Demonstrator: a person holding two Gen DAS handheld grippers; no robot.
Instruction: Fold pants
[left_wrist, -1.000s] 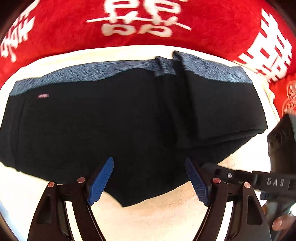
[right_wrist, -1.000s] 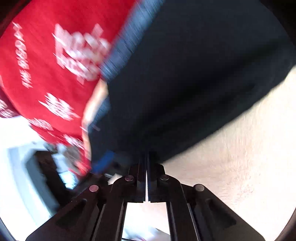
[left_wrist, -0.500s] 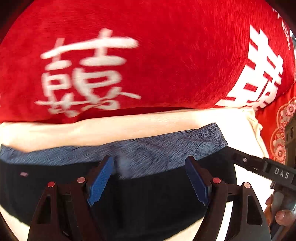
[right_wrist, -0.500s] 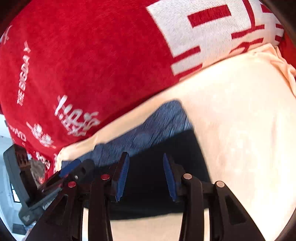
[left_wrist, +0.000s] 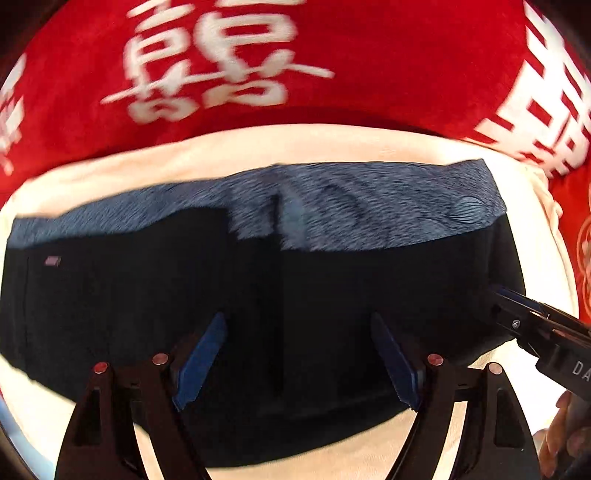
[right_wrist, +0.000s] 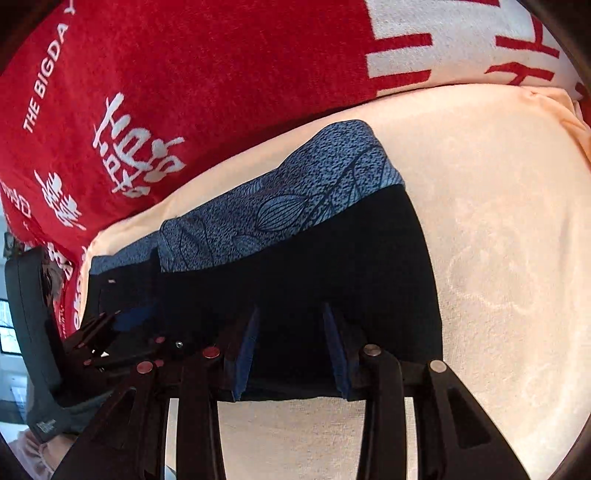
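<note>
The black pants (left_wrist: 155, 295) with a blue patterned waistband (left_wrist: 369, 206) lie folded on a cream towel (left_wrist: 295, 147). In the right wrist view the pants (right_wrist: 314, 258) show a neat right edge and the waistband (right_wrist: 295, 192) at the far side. My left gripper (left_wrist: 295, 362) is open and empty, its blue pads over the near part of the pants. My right gripper (right_wrist: 291, 354) is open and empty over the pants' near right part; it also shows at the right of the left wrist view (left_wrist: 517, 314). The left gripper shows at the left of the right wrist view (right_wrist: 107, 332).
A red blanket (left_wrist: 369, 55) with white characters lies beyond the towel; it also fills the top of the right wrist view (right_wrist: 221, 74). Bare cream towel (right_wrist: 498, 258) extends to the right of the pants.
The right gripper let go of the pants and opened after laying the right part over. Both grippers drew back toward me, so more of the folded pants shows.
</note>
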